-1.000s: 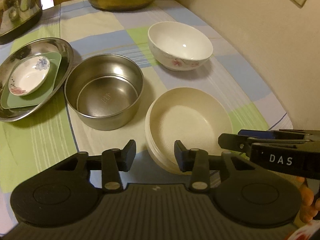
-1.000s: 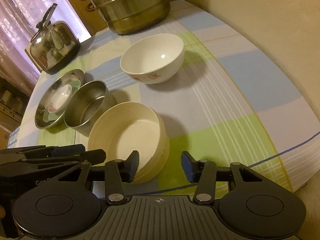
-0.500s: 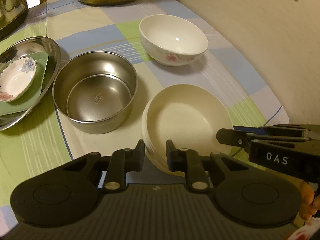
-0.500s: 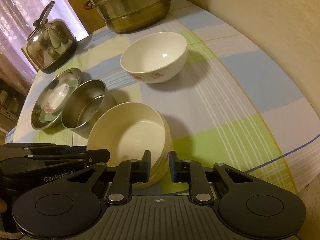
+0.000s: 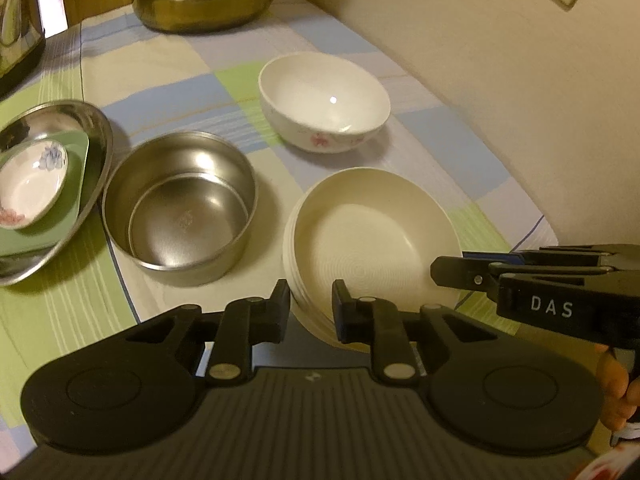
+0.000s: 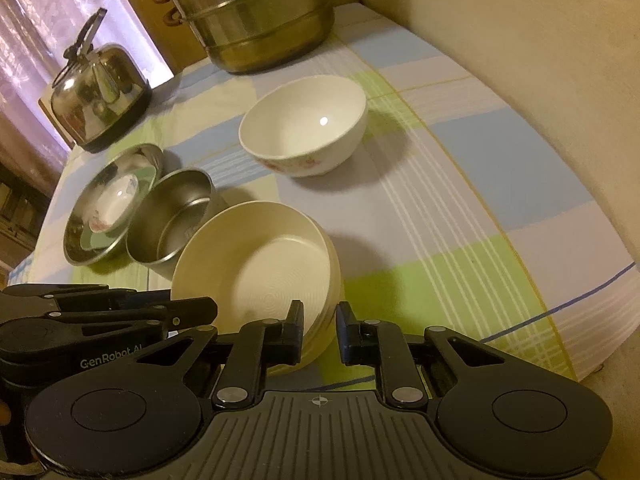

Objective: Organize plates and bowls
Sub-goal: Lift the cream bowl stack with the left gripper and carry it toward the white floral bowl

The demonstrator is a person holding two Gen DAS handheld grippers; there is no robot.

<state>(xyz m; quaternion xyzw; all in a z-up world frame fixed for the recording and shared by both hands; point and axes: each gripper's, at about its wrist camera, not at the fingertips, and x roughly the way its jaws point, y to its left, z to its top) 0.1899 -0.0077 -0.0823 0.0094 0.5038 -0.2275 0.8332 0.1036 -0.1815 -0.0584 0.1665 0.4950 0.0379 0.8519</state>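
We see a table under a checked cloth (image 5: 192, 68), pushed against a beige wall (image 5: 500, 92). At its far end stands a big brass-coloured steamer pot (image 6: 256, 20), with a steel kettle (image 6: 100, 92) off to the left. Nearer, a steel dish (image 5: 100, 136) carries a green plate (image 5: 78, 196) and a small flowered saucer (image 5: 28, 188); just beside it sits a steel bowl (image 5: 180, 204). A white flowered bowl (image 5: 324, 100) stands alone further back.

At the near edge rests the stack of cream plates (image 5: 376, 236). Our left gripper (image 5: 311, 308) has just been closing and now pinches the stack's near left rim; our right gripper (image 6: 319, 332) has likewise just been closing and grips the stack's right rim.
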